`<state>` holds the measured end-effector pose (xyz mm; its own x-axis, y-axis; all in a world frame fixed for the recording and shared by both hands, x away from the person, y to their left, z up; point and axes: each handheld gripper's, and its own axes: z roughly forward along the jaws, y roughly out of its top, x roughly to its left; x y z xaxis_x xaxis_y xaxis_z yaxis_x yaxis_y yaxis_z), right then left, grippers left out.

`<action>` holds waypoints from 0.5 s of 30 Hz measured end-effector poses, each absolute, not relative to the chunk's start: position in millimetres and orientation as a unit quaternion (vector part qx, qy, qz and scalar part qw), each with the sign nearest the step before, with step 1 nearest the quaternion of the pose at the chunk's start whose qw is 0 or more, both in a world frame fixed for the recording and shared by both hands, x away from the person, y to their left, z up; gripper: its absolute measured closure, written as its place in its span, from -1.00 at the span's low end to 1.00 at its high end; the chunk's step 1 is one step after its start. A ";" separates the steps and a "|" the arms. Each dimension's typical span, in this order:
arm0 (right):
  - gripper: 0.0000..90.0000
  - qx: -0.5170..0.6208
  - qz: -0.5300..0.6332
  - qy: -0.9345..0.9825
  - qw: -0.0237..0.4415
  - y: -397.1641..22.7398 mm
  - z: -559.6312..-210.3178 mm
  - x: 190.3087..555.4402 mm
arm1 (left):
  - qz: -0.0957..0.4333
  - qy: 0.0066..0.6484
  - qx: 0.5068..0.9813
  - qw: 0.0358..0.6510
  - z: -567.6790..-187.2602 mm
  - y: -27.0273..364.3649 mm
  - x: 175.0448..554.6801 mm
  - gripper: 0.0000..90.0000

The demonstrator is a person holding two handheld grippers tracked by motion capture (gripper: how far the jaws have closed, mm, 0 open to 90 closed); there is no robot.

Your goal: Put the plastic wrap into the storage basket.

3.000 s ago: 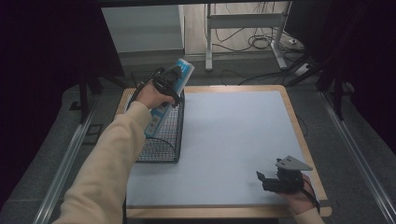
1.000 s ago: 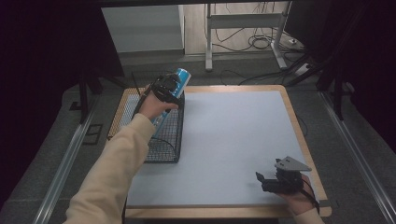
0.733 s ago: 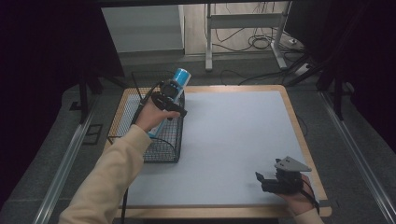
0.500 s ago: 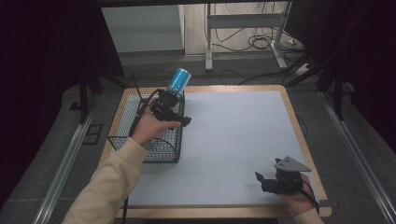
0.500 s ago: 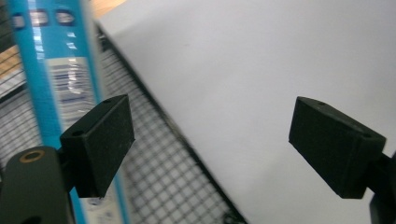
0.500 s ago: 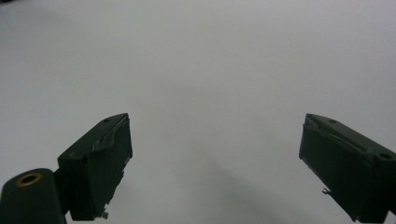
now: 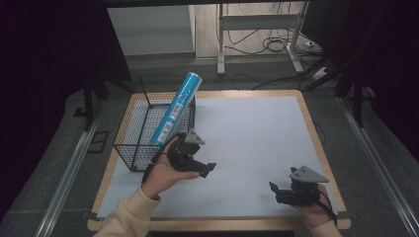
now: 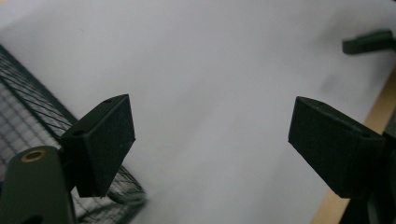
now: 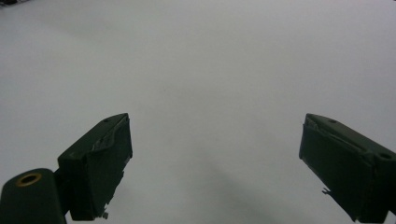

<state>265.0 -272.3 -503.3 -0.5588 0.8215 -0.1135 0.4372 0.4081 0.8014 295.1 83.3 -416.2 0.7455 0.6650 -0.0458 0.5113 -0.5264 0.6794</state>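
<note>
**Operator:** Report the status of the left gripper [image 7: 197, 165] and the blue tube [image 7: 176, 107].

**Supervisor:** The left gripper has its jaws spread wide with nothing between them; the left gripper view shows bare white table surface [image 8: 224, 84] in the gap. The blue tube stands tilted in the wire basket [image 7: 129, 148], lower end inside, upper end leaning out over the far rim toward 1 o'clock. The basket sits at 9 o'clock on the table [image 7: 257, 143]. The gripper is just beside the basket's near right corner, apart from the tube.

**Operator:** And the right gripper [image 7: 282, 191]?

**Supervisor:** It is at 5 o'clock near the table edge, jaws wide apart, holding nothing.

**Operator:** Procedure for the current step?

**Supervisor:** By my judgement the step is clearing the left gripper from the basket after placement.
1. Move the gripper toward 3 o'clock, away from the wire wall, so neither jaw catches the mesh.
2. Keep the trailing cable off the rim.
3. Do not brush the tube; it leans on the rim and will likely tip out if knocked.
4. Keep the right gripper parked.
</note>
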 end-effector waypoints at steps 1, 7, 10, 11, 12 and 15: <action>-0.78 0.394 0.375 0.799 0.256 -272.2 -503.5 265.0 | 0.100 0.336 0.868 0.351 -425.8 81.3 287.2 -0.68; -0.78 0.392 0.375 0.800 0.257 -272.2 -504.2 265.2 | 0.096 0.331 0.870 0.354 -449.1 81.5 268.8 -0.67; -0.78 0.393 0.375 0.800 0.257 -272.1 -504.5 265.6 | 0.092 0.328 0.873 0.349 -453.2 81.5 267.0 -0.67; -0.78 0.392 0.373 0.800 0.258 -271.8 -504.5 265.4 | 0.088 0.331 0.874 0.346 -457.0 82.2 267.0 -0.67; -0.78 0.392 0.373 0.800 0.259 -271.5 -504.4 265.1 | 0.086 0.333 0.872 0.348 -458.4 81.7 267.1 -0.67; -0.78 0.391 0.374 0.800 0.260 -271.3 -504.3 264.9 | 0.086 0.331 0.874 0.346 -459.3 81.9 267.6 -0.67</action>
